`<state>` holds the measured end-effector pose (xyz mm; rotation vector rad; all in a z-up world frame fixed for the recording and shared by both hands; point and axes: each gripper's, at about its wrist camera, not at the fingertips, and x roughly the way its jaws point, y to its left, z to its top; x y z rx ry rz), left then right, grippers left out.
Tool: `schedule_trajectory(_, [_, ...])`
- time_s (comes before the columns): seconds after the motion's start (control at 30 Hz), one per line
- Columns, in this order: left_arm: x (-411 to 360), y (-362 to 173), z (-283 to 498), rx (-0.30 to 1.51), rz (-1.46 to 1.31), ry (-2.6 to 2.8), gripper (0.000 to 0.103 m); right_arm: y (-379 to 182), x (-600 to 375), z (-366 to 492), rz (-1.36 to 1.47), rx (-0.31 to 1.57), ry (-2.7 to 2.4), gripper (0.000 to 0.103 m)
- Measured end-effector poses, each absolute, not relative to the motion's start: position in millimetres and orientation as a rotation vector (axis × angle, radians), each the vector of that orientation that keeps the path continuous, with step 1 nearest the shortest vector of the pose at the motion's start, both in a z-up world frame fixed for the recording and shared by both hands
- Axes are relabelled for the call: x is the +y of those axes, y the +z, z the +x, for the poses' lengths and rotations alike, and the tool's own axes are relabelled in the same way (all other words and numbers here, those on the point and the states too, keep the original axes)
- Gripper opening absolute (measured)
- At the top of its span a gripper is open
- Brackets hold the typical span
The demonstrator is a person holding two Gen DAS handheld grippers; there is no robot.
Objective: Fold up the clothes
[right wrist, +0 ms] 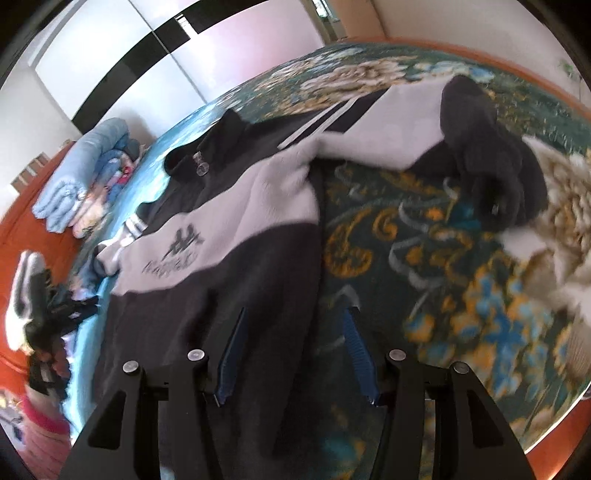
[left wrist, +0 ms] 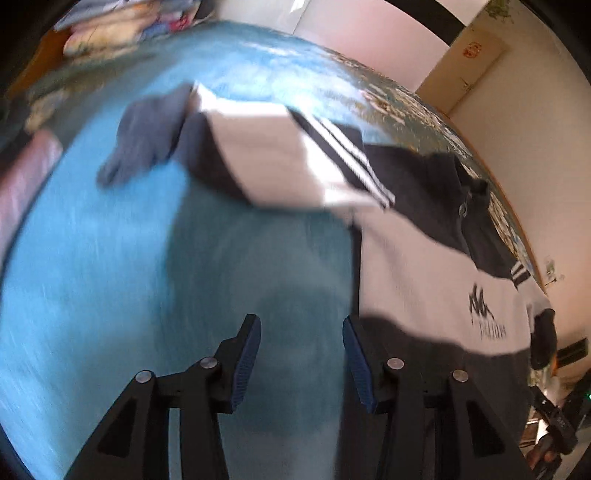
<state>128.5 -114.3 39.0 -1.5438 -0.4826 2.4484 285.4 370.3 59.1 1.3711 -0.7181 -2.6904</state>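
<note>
A black and white jacket [left wrist: 424,266] with a chest logo lies flat on the bed, front side up. One striped sleeve [left wrist: 266,162] stretches out to the left and ends in a dark cuff [left wrist: 147,136]. My left gripper [left wrist: 301,325] is open over the blue bedspread [left wrist: 110,258], just beside the jacket's dark hem, with nothing between its fingers. In the right wrist view the jacket [right wrist: 229,229] fills the left half and its other sleeve [right wrist: 388,125] reaches right to a bunched dark cuff [right wrist: 491,162]. My right gripper [right wrist: 295,314] is open, and the hem's side edge lies between its fingers.
The floral teal bedspread [right wrist: 424,258] covers the bed. A stack of folded blankets [right wrist: 81,184] sits at the far end, also seen as blankets [left wrist: 122,29]. A hand on a black handle [left wrist: 557,424] shows at the lower right. A door [left wrist: 469,62] stands behind the bed.
</note>
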Motion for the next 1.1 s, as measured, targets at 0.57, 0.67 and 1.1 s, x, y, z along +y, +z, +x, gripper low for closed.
schedule_trajectory(0.57, [-109.0, 66.5, 170.1, -0.461, -1.501, 2.526, 0.05, 76.5, 360.0, 304.2, 1.233, -0.63, -2.757, 0.008])
schedule_trajectory(0.67, [-110.1, 74.2, 179.7, -0.441, -1.477, 2.541, 0.05, 78.9, 393.3, 313.8, 1.195, -0.748, -2.807, 0.008])
schedule_trajectory(1.1, [-157.9, 66.5, 129.8, -0.656, -1.476, 2.695, 0.052, 62.7, 398.3, 313.1, 1.249, -0.715, -2.781, 0.015])
